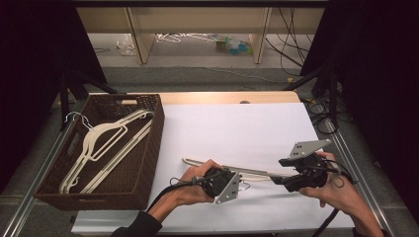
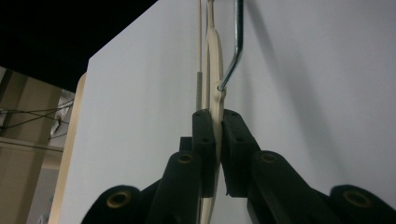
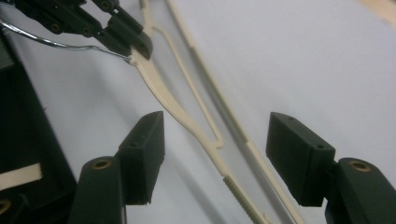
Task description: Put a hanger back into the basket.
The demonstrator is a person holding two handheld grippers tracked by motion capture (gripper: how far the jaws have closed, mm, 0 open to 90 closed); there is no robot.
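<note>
A cream plastic hanger (image 1: pixel 257 172) with a metal hook (image 2: pixel 236 51) lies along the front of the white table (image 1: pixel 237 123), between my two grippers. In the left gripper view, my left gripper (image 2: pixel 217 116) is shut on the hanger (image 2: pixel 215 60) just below the base of the hook. My left gripper (image 1: pixel 239 181) sits at the hanger's middle in the high view. My right gripper (image 3: pixel 217 126) is open, its jaws wide on either side of the hanger's arm (image 3: pixel 196 128) without touching it. My right gripper (image 1: pixel 277 179) points left towards the other gripper (image 3: pixel 135 44).
A dark wicker basket (image 1: pixel 154 143) stands at the table's left and holds several more cream hangers (image 1: pixel 106 136). Cables (image 1: pixel 321 116) trail off the table's right edge. Black curtains and stand legs flank both sides, and a wooden shelf frame stands beyond the table.
</note>
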